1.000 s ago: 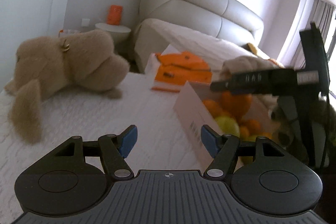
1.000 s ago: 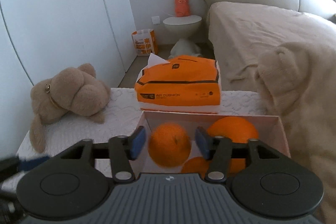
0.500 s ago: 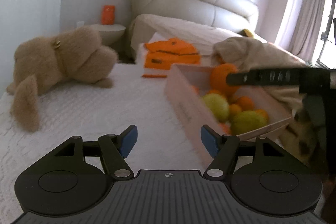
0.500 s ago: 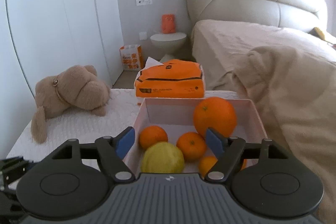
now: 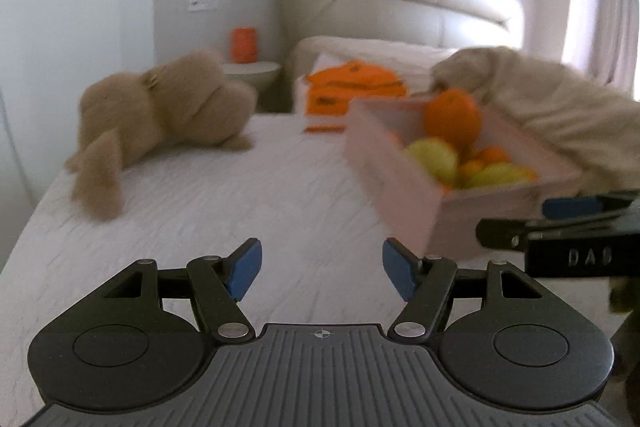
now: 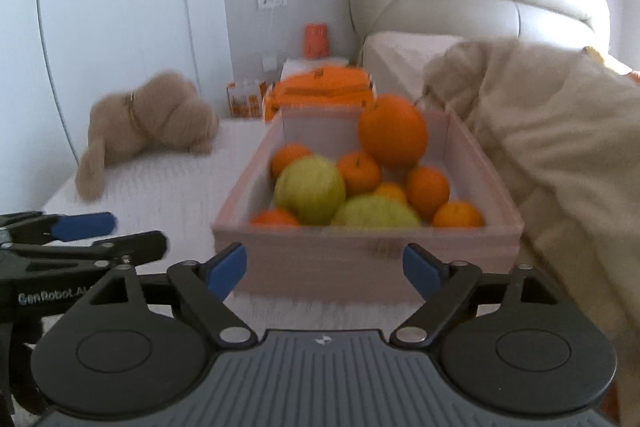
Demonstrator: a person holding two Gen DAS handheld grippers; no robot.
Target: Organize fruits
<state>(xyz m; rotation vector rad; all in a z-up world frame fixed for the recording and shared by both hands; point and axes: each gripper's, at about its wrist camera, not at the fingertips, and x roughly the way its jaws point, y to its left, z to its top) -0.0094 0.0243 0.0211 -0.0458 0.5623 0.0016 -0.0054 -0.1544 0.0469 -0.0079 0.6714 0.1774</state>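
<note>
We are looking along both claws toward a pale pink box (image 6: pixel 372 255) of fruit that sits on a white quilted mattress (image 5: pixel 224 211), with a beige blanket (image 6: pixel 560 131) bunched against its far right side. The right claw (image 6: pixel 324 267) is standing released, its jaws having just been opening, with nothing between the blue pads; the near wall of the box lies just beyond them. The left claw (image 5: pixel 322 269) is also standing wide and empty, hovering over bare mattress to the left of the box.

We are judging that a fruit has just been dropped off and that we are between placements. The next move is likely calling for a fresh target: either another loose fruit, though none is showing outside the box, or a reach into the pile to sort it.

Inside the box, a large orange (image 6: pixel 392 137) is sitting highest at the back. Below it, two yellow-green apple-like fruits (image 6: pixel 310 193) are lying side by side, ringed by several small tangerines (image 6: pixel 427 187). The pile is looking loose and round, so anything nudged may roll.

Behind the box, an orange tissue pack (image 6: pixel 320 89) is resting, and a tan plush dog (image 6: pixel 148 131) is lying well to the left.
</note>
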